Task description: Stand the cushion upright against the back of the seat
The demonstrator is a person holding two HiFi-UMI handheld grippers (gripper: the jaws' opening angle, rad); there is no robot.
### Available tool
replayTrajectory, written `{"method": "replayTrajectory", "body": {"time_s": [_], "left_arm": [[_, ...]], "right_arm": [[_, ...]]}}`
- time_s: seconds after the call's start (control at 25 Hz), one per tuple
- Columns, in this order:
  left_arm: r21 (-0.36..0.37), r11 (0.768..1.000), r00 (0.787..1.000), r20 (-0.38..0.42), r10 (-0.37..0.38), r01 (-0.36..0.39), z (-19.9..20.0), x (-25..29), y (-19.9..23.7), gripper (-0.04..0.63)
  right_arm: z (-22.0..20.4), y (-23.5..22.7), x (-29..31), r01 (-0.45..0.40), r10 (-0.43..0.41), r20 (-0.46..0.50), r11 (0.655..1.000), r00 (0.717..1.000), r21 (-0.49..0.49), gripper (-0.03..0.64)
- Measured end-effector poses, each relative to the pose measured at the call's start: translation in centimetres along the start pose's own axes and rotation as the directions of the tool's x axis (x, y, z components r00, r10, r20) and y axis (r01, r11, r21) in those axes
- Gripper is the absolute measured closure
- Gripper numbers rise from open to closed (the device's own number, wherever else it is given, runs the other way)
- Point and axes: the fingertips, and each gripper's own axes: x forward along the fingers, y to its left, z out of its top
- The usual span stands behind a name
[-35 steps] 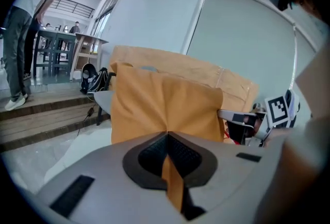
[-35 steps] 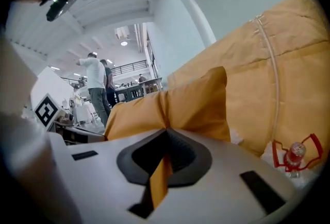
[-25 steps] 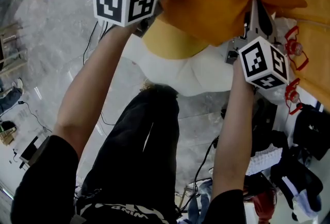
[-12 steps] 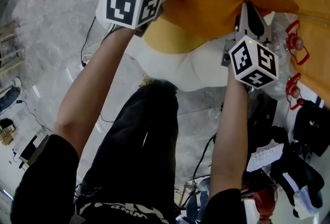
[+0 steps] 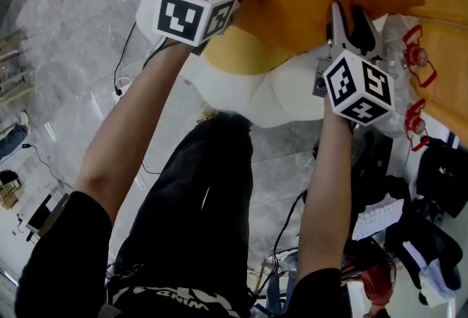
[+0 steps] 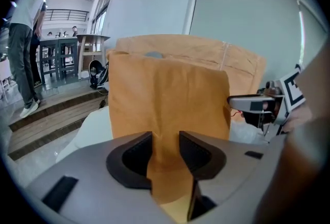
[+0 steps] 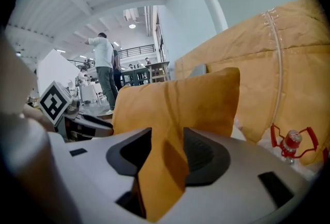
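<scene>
Letting go: left gripper (image 6: 166,138) and right gripper (image 7: 167,138) have just been opening, jaws spread around loose cushion (image 6: 170,97) fabric. It stands upright against the seat back (image 6: 242,63), so the task looks done.

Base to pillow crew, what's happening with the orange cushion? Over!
Status: left gripper, right gripper jaws just opened, cushion corners loose between them. Cushion upright in front of seat back. Nothing seen in the way.

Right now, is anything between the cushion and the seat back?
Nothing visible. The cushion stands upright just in front of the seat back, and no object shows between them. Whether they actually touch is hidden behind the cushion.
</scene>
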Motion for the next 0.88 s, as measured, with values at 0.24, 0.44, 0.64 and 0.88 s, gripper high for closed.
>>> {"method": "replayTrajectory", "body": {"time_s": [0.24, 0.44, 0.64, 0.88], "left_arm": [[0.024, 0.999, 1.0, 0.004, -0.025, 0.025, 0.0, -1.1, -1.4, 0.44], [0.016, 0.998, 0.997, 0.054, -0.062, 0.061, 1.3, -4.2, -2.3, 0.586], [0.03, 0.982, 0.98, 0.065, -0.186, 0.185, 3.1, -10.5, -6.0, 0.588], [0.076, 0.949, 0.947, 0.077, -0.311, 0.306, 5.6, -21.3, -11.7, 0.588]], "right_arm": [[-0.5, 0.9, -1.2, -0.011, 0.01, -0.027, 1.0, 1.0, -0.004, 0.433], [0.7, 3.0, -4.2, -0.027, 0.026, -0.012, 0.996, 1.0, -0.087, 0.526], [2.4, 7.5, -8.7, -0.151, 0.149, -0.034, 0.988, 0.988, -0.043, 0.594], [6.2, 12.9, -17.3, -0.236, 0.237, -0.043, 0.971, 0.971, 0.03, 0.594]]}}
